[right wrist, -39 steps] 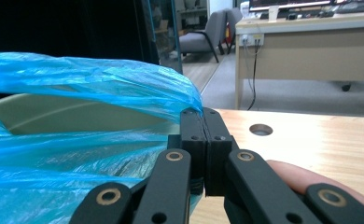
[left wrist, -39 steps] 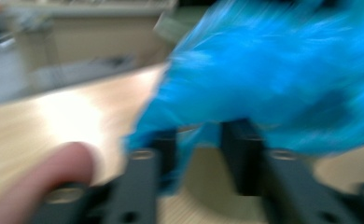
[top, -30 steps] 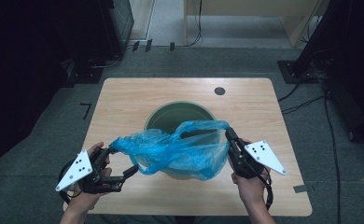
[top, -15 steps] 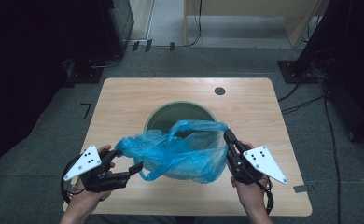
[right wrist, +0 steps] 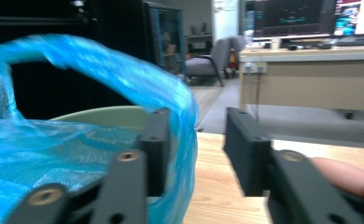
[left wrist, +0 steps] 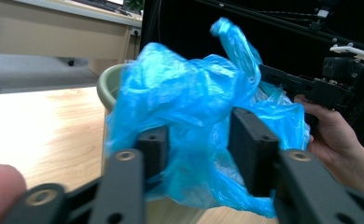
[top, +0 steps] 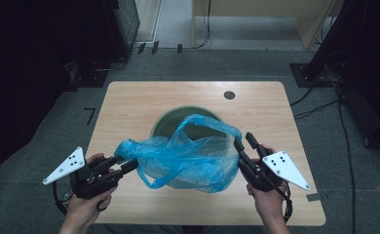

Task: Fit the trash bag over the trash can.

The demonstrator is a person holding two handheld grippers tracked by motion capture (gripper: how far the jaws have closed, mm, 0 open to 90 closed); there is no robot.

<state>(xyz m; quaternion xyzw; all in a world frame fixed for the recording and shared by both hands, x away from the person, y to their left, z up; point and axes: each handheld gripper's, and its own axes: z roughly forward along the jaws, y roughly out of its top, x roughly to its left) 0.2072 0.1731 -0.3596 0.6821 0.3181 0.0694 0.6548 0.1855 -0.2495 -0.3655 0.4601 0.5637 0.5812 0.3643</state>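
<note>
The work in hand looks like lining the green bin [top: 171, 119] with the blue plastic bag [top: 188, 161]: the bag is stretched between the two claws and held over the near half of the bin, not yet seated in it.

The left claw [top: 124, 165] sits just off the bin's near-left side. In the left gripper view its jaws stand fairly wide with a bunched fold of the bag [left wrist: 189, 107] between them; whether the pads actually pinch the film cannot be told. The right claw [top: 245, 146] is at the bin's near-right side, jaws wide apart. In the right gripper view the bag's edge [right wrist: 138, 88] drapes over the left-hand jaw and the gap between the jaws is mostly empty, so it seems hooked on rather than clamped.

The next move, by this reading, calls for spreading the bag's mouth wider, carrying it back until it is centred over the bin's rim [left wrist: 106, 86], then lowering the body of the bag inside and folding the edge over the rim. With the right claw's loose hold, the film could slip off.

What the bin's inside shows beyond the bag, towards its far side, is dark, and nothing can be made out lying in it. The bag looks empty and crumpled. The bin sits in the middle of the wooden bench [top: 129, 107].
</note>
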